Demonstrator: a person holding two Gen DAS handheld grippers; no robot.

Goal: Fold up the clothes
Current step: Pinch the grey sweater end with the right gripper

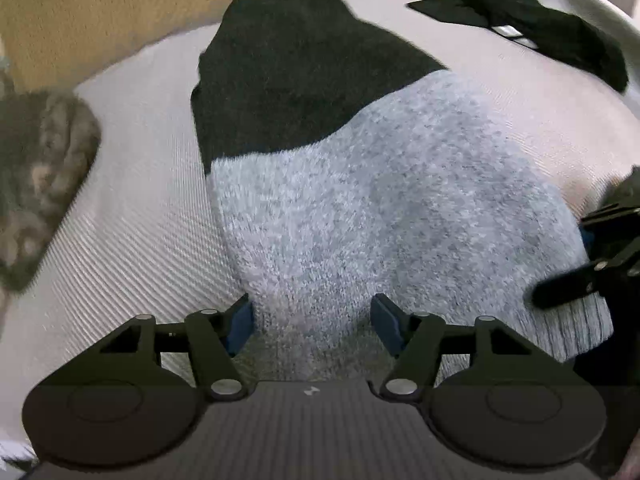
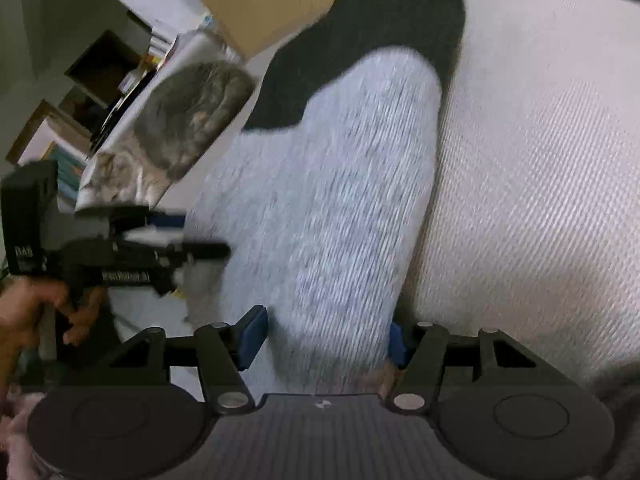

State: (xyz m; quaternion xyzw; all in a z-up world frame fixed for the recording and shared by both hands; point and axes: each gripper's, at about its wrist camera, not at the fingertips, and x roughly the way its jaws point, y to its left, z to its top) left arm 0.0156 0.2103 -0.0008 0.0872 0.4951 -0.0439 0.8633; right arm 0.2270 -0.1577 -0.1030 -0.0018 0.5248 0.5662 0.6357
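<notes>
White ribbed bed [image 1: 132,216] | fuzzy sweater [image 1: 360,208], grey with a black top part, lies flat across it | left tool [image 1: 312,326] partly wide, sweater between its blue pads [image 1: 240,322] | right tool [image 2: 326,340] partly wide around the sweater edge, grip unclear

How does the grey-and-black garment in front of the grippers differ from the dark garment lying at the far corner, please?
The grey-and-black garment is two-toned, fuzzy grey knit below a black section; the dark garment is black all over. The grey-and-black garment lies spread out and mostly flat, while the dark garment is crumpled into a strip. The first looks larger, though it lies nearer. Both rest on the white ribbed cover.
</notes>
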